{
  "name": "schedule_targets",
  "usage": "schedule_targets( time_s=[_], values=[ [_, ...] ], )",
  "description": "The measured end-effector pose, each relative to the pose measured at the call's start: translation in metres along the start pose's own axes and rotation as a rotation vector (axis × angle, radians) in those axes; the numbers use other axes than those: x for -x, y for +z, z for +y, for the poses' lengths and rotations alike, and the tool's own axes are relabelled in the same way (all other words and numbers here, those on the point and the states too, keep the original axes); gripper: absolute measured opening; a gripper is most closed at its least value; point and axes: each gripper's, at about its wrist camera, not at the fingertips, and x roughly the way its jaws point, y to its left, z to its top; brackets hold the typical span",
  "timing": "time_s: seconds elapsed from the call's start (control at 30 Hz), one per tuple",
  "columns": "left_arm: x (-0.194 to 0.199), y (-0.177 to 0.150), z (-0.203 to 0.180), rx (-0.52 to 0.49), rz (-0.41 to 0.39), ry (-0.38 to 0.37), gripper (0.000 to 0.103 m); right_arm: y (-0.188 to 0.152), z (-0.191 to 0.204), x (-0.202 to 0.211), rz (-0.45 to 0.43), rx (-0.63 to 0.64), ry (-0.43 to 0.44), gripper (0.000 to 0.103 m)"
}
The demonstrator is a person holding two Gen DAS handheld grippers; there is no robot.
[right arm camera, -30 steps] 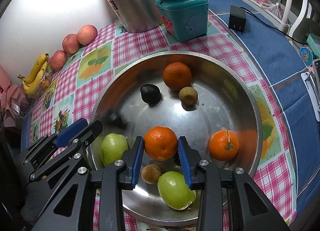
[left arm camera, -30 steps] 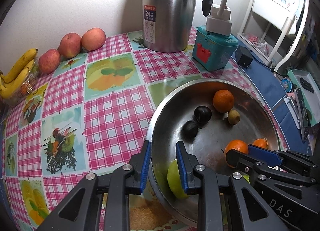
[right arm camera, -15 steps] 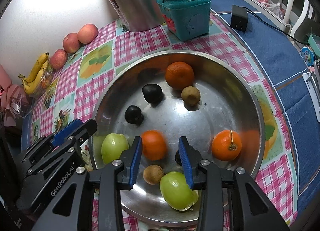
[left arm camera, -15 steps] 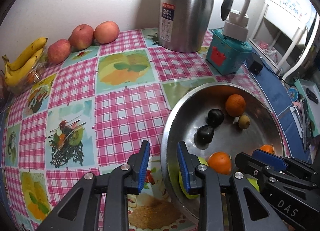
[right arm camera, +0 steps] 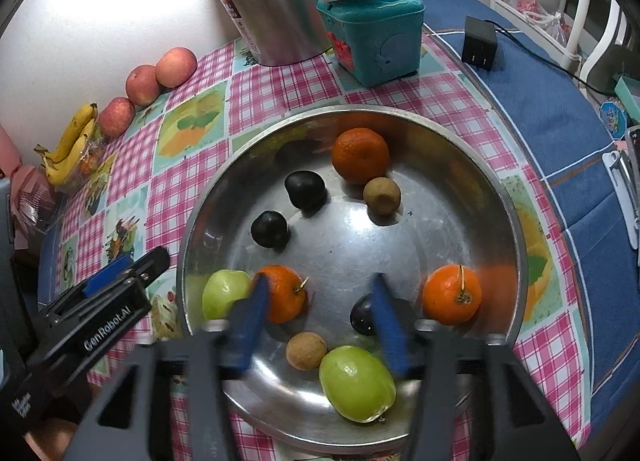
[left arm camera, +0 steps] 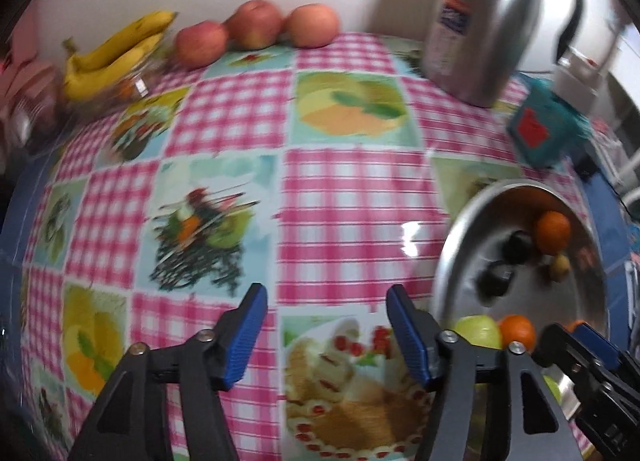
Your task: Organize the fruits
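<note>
A steel bowl [right arm camera: 516, 221] holds three oranges, two green apples, dark plums and small brown fruits. My right gripper [right arm camera: 320, 285] hangs over the bowl's near side with its jaws opening. An orange [right arm camera: 284, 293] lies loose by the left finger, beside a green apple [right arm camera: 224, 293]. A plum [right arm camera: 360, 317] shows by the right finger. My left gripper [left arm camera: 326, 301] is over the bare tablecloth left of the bowl [left arm camera: 444, 261], its jaws opening with nothing between them. Red apples [left arm camera: 256, 25] and bananas [left arm camera: 116, 49] lie at the far edge by the wall.
A tall steel jug [right arm camera: 264, 1] and a teal box [right arm camera: 376, 37] with a white device on top stand behind the bowl. A black adapter [right arm camera: 478, 43] with its cable lies on the blue cloth to the right. The left gripper [right arm camera: 120, 273] shows beside the bowl's left rim.
The right jaws spread and let go of the orange, which rolled left against the green apple. The left gripper swung left off the bowl's rim over the tablecloth and opened wide.
</note>
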Motion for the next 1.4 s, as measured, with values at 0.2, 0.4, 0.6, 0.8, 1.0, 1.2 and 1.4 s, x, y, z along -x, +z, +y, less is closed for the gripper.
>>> schedule_targets(
  time_s=[0.2, 0.4, 0.6, 0.8, 1.0, 1.2, 1.4],
  values=[
    [-0.003, -0.003, 0.014, 0.041, 0.019, 0.046, 0.078, 0.001, 0.004, 0.000, -0.011, 0.030, -0.016, 0.068],
    [-0.001, -0.003, 0.018, 0.045, 0.001, 0.093, 0.099, 0.001, 0.008, -0.001, -0.019, 0.065, -0.040, 0.077],
    [-0.004, -0.002, 0.020, 0.044, -0.012, 0.104, 0.103, 0.001, 0.009, -0.002, -0.029, 0.073, -0.049, 0.082],
    [-0.003, -0.001, 0.019, 0.028, -0.029, 0.094, 0.103, 0.002, 0.005, 0.004, -0.076, 0.058, -0.056, 0.099],
    [0.006, 0.001, 0.015, 0.000, -0.067, 0.128, 0.103, 0.002, 0.007, 0.005, -0.086, 0.063, -0.046, 0.099],
    [0.017, 0.001, 0.014, -0.006, -0.094, 0.223, 0.103, 0.000, 0.012, 0.007, -0.082, 0.082, -0.044, 0.099],
    [0.026, -0.007, 0.015, -0.030, -0.112, 0.282, 0.103, -0.004, 0.016, 0.008, -0.074, 0.098, -0.046, 0.099]
  ],
)
